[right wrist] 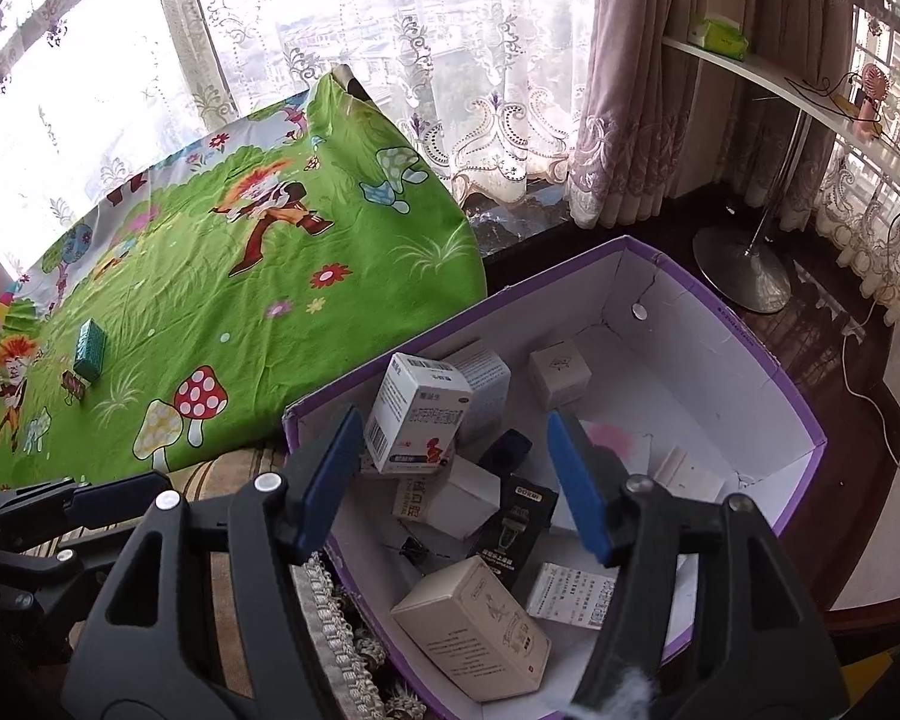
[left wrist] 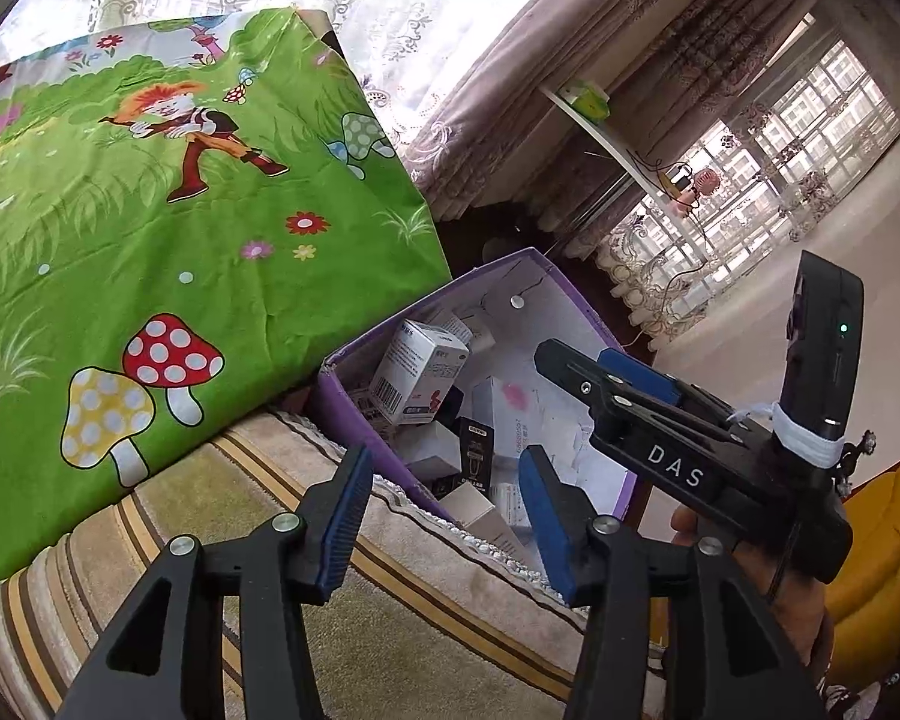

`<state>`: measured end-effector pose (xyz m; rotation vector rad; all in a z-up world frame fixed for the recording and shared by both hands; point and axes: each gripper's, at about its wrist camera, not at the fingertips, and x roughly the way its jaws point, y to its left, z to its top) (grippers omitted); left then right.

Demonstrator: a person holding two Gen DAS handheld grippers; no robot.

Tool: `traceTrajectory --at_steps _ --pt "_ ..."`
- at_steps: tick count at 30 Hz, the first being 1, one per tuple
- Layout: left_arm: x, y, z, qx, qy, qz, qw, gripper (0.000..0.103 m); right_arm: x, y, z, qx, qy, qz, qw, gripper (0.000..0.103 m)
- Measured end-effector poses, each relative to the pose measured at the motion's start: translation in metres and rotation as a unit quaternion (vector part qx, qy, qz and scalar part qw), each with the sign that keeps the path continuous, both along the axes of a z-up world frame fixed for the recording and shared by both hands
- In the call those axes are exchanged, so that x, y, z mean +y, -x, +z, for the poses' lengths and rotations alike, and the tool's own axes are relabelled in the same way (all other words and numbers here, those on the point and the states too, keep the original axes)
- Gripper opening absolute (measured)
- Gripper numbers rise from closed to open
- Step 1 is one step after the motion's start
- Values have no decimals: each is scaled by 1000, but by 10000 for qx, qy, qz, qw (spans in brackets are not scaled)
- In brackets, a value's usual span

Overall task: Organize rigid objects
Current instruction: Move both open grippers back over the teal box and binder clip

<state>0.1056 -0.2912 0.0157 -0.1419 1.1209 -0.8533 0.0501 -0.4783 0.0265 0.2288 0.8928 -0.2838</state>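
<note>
I hold both grippers over the purple box (right wrist: 768, 360), jaws parted and empty on the left gripper (left wrist: 447, 516) and right gripper (right wrist: 471, 480). Small cartons (right wrist: 417, 414) lie piled inside; one green carton (right wrist: 90, 350) waits far left on the tabletop cloth (right wrist: 210, 276).

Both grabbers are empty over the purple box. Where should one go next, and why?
Probably the left gripper should swing back to the green box on the mushroom cloth. It still lies outside the purple box, and both grippers hold nothing.
</note>
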Motion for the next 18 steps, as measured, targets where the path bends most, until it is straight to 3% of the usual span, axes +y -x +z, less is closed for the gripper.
traceTrajectory --at_steps 5,14,18 --pt "17 -6 3 12 104 206 9997 52 9 -5 5 15 -12 76 10000 68" --pt "72 -34 10 -157 -32 999 9949 52 49 -30 2 166 -104 590 9981 68" --pt "93 -51 10 -218 -271 1295 9910 52 66 -43 -1 271 -120 811 9963 68"
